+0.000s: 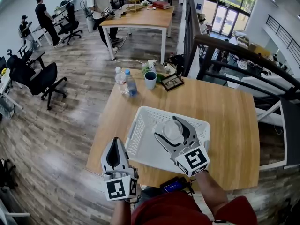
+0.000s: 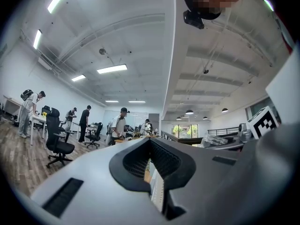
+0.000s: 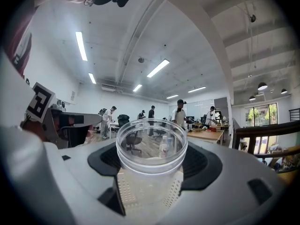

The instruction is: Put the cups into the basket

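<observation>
Wooden table in a busy open office

Two water bottles stand at its eleven o'clock corner, a picture frame at twelve; a black office chair stands off at nine.

I can read no text or numbers anywhere. Labels on the water bottles are too small for me.

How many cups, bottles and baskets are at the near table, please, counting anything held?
Cups: 2, the clear cup in the right gripper and the blue cup
Bottles: 2, left bottle and right bottle
Baskets: 1, the white basket
Total: 5
</observation>
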The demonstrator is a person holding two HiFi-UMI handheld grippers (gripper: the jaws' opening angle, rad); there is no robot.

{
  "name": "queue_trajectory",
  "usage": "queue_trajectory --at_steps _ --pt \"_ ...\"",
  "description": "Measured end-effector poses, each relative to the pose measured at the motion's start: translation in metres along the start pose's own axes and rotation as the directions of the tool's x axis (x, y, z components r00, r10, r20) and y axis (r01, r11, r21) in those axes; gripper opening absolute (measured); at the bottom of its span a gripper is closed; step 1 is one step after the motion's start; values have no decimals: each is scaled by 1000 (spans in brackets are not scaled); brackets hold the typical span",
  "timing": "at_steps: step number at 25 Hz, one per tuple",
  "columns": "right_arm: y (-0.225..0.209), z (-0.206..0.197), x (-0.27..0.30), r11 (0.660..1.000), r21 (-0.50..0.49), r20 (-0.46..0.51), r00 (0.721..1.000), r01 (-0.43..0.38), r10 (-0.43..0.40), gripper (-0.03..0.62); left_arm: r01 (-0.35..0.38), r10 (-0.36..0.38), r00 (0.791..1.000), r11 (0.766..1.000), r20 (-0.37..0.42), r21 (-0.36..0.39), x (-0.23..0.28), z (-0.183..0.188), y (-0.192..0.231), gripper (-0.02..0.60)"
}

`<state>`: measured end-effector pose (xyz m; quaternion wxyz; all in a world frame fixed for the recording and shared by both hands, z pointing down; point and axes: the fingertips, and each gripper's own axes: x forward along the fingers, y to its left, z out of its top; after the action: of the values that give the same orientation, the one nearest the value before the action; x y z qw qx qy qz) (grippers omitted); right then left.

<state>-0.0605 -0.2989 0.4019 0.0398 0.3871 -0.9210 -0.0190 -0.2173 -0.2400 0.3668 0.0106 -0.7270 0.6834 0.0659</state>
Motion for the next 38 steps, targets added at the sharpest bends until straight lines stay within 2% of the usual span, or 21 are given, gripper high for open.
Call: queue_trajectory --at_steps 12,21,38 --pt "2 -27 21 1000 -13 -70 997 -28 27 357 -5 5 1000 1000 6 -11 -1 -1 4 0" --pt "-1 -53 40 999 15 -117 992 -45 46 356 -13 13 1000 1000 7 -17 -1 -2 9 0" --pt "-5 -106 65 998 -26 -248 967 -58 50 356 -26 26 1000 999 11 -23 -6 -2 17 0"
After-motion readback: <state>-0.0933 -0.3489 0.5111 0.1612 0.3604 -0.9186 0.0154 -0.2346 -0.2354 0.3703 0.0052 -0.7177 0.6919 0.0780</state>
